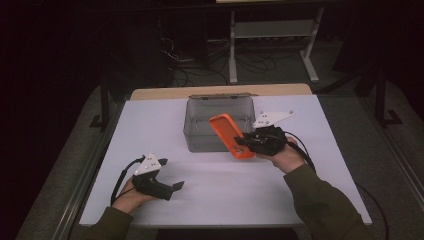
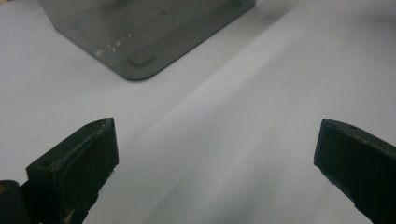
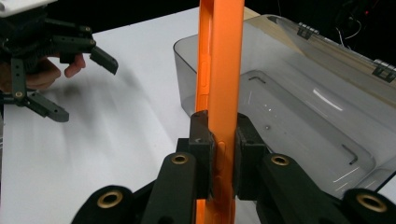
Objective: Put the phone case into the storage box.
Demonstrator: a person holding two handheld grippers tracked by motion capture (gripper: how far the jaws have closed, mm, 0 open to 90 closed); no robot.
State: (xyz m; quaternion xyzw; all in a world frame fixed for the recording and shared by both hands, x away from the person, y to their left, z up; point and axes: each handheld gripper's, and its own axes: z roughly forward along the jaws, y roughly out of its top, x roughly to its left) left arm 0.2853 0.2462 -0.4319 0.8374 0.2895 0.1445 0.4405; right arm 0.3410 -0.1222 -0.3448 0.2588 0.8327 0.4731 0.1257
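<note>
- The room beyond the white counter [image 1: 210, 195] is dark; a pale frame's legs [image 1: 272, 45] are barely visible.
- Right tongs [image 3: 223, 154] clench the orange phone case [image 1: 230, 135], lifted against the grey bin's [image 1: 197, 135] near right corner.
- Left tongs [image 1: 172, 187] gape empty, near left.

Orange phone case [image 1: 231, 135], smoky grey box [image 1: 200, 131], white table [image 1: 150, 130].

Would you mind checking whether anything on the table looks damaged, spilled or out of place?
Nothing stands out: the orange phone case is clamped edge-on in the right gripper beside the empty, undamaged grey plastic box.
</note>
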